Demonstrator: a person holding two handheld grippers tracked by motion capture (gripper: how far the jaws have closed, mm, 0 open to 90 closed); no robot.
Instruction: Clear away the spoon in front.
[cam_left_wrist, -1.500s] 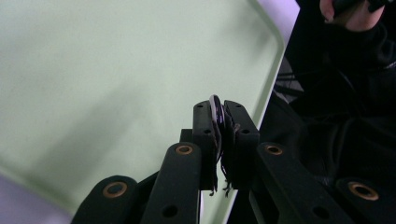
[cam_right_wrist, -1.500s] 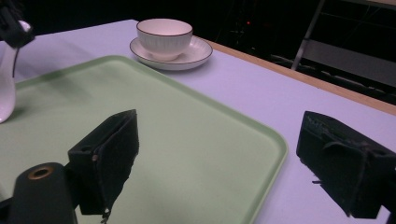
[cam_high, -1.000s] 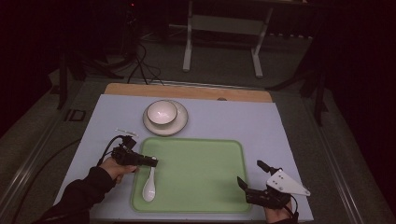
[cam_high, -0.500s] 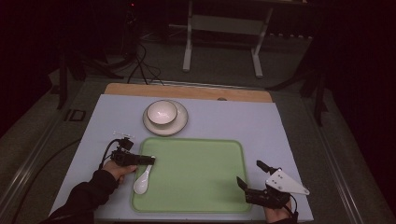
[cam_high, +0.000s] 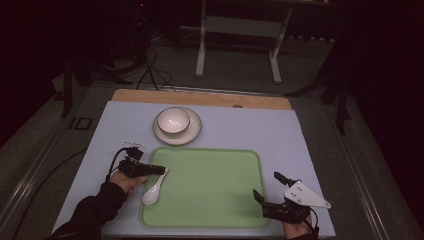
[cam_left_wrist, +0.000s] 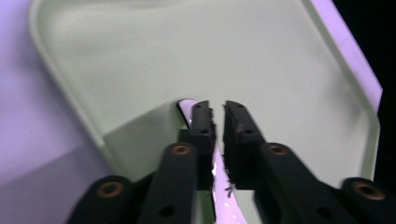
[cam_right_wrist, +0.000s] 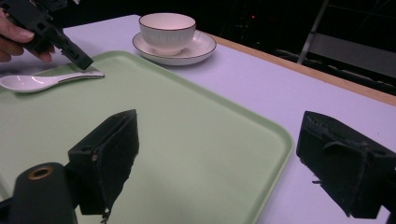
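Dim overall; the room beyond the table (cam_high: 320, 135) falls to near black. Soft light from above, faint shadows. Close jaws in both gripper views blur; slight purple cast

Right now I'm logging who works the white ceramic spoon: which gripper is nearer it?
Left. The left gripper grips the white ceramic spoon by its handle; the right gripper waits across the green tray.

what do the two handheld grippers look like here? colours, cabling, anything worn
Both are black. The left claw has thin, narrow jaws with brass-coloured rivets and a black cable looping off its back. The right claw has chunkier, blocky black pads and a light grey three-cornered plate with small holes on top. The person's left arm wears a dark sleeve.
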